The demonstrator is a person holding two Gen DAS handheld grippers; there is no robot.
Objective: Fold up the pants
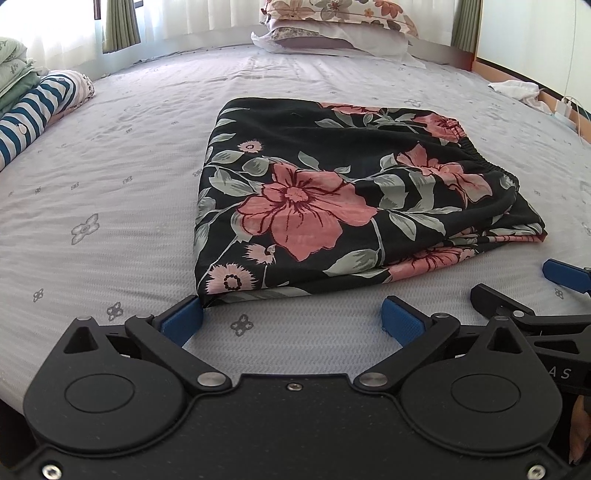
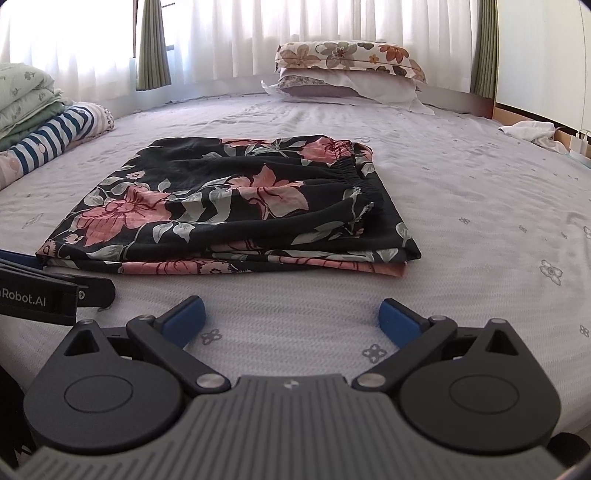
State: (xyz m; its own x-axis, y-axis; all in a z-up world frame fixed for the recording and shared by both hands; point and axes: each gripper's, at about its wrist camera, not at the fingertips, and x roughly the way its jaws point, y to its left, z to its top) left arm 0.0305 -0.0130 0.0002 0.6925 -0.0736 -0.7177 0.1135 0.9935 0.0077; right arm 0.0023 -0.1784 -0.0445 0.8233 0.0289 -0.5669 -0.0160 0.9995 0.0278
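The pants (image 1: 332,199) are black with pink flowers and lie folded into a flat stack on the bed, elastic waistband toward the right. They also show in the right wrist view (image 2: 229,206). My left gripper (image 1: 291,317) is open and empty, low over the sheet just in front of the stack's near edge, its left fingertip at the near left corner. My right gripper (image 2: 291,317) is open and empty, a short way in front of the stack. It also shows at the right edge of the left wrist view (image 1: 524,291).
The bed sheet (image 1: 110,221) is pale lilac with small flowers. Folded bedding and a striped roll (image 1: 33,110) lie at the left. Pillows (image 1: 332,26) are stacked at the far end before curtains. A white cloth (image 1: 517,90) and chargers sit at the right edge.
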